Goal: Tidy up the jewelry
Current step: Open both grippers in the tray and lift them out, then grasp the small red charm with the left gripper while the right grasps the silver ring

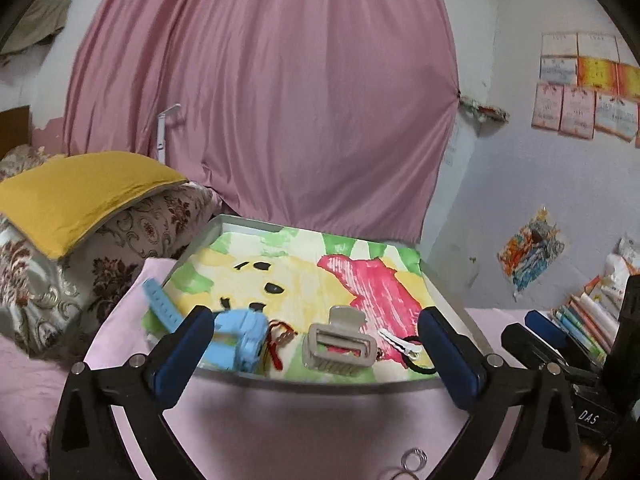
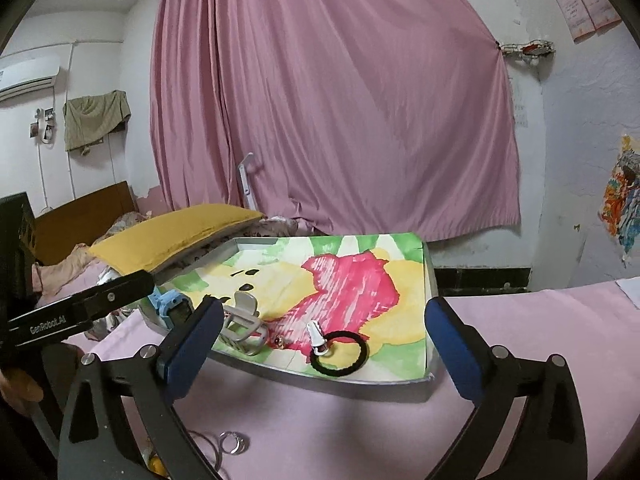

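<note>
hair clip [image 1: 340, 344], black tie [image 2: 339, 353], in tray [image 1: 320, 385]

Both wrist cams low over pink bed, facing curtain [image 1: 260, 80], close to tray [image 1: 208, 236]; left view shifted left; shared: tray, curtain, yellow pillow [image 2: 180, 236].

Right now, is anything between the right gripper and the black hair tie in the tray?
Nothing visible blocks it. The right gripper is open, and the hair tie lies near the tray front edge. Only a white clip rests beside it, overlapping its left rim.
</note>
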The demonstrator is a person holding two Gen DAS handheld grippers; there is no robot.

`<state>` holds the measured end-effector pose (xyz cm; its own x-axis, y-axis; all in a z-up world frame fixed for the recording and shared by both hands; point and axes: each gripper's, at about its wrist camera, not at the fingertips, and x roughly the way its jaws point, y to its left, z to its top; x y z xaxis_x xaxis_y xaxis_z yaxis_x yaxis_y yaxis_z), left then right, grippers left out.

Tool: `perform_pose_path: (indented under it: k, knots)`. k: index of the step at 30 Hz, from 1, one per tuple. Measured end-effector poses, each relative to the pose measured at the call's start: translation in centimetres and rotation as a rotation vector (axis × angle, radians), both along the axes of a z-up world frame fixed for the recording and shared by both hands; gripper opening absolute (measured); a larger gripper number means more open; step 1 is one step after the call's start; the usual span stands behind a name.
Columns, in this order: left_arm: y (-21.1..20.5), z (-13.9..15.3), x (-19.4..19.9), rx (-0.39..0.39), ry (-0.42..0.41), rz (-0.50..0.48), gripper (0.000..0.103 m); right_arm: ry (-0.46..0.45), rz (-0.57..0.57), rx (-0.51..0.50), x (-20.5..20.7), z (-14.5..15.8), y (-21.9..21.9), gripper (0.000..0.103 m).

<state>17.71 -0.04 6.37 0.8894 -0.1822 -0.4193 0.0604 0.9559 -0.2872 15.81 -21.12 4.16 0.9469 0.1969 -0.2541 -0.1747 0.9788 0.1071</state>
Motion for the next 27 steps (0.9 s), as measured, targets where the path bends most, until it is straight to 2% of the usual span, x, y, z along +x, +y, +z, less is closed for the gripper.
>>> perform_pose_path:
  k: [6,11,22,27]
  knots:
    - [0.3,-0.5,-2.7,0.027,-0.006,0.015,0.102,-0.001,0.005,-0.035,-1.8,-0.5,-0.1,0.101]
    - [0.3,-0.8,-4.9,0.054,0.005,-0.001,0.102,0.041,0.023,-0.071,-2.6,-0.8,-0.1,0.101]
    - [-0.1,-3.1,-8.0,0.092,0.109,-0.057,0.102,0.161,0.105,-0.126,-4.4,-2.1,-0.1,0.101]
    - [-0.3,-4.1,-9.1,0.083,0.147,-0.077,0.102,0.202,0.128,-0.134,-5.1,-3.0,0.2,0.101]
